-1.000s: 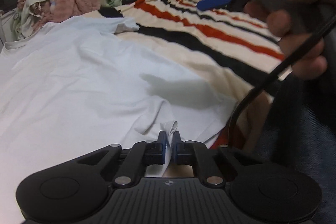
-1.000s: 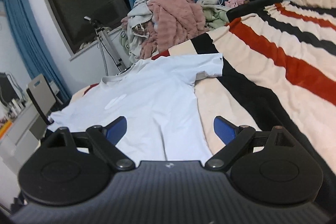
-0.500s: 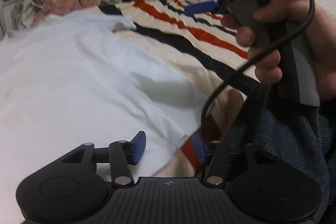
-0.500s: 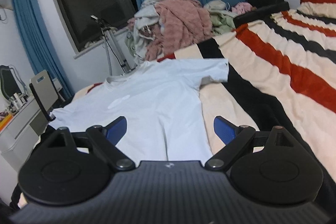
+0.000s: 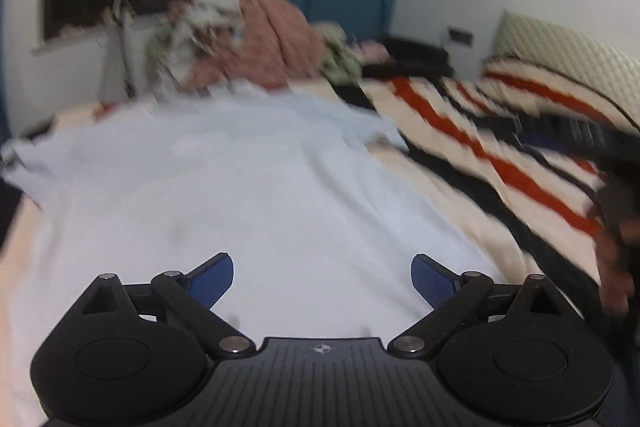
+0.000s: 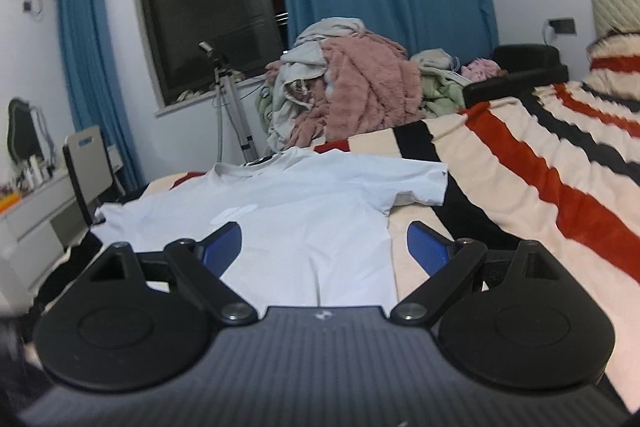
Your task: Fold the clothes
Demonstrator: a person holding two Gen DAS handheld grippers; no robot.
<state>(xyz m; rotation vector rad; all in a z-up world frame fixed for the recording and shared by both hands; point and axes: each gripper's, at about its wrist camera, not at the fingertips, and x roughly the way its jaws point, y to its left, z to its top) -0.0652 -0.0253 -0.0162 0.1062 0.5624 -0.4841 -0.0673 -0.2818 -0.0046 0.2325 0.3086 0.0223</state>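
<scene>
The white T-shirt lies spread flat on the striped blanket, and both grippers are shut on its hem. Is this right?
Not quite. The white T-shirt does lie spread on the striped blanket, but both wrist views show the left gripper and right gripper open, holding nothing.

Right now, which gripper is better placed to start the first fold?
Probably the left gripper: open, low over the spread pale-blue cotton T-shirt. The right gripper, also open, looks farther back, by its hem.

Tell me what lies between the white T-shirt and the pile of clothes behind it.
In the right wrist view, only a strip of the striped blanket separates the white T-shirt from the pile of clothes; nothing else lies there.
</scene>
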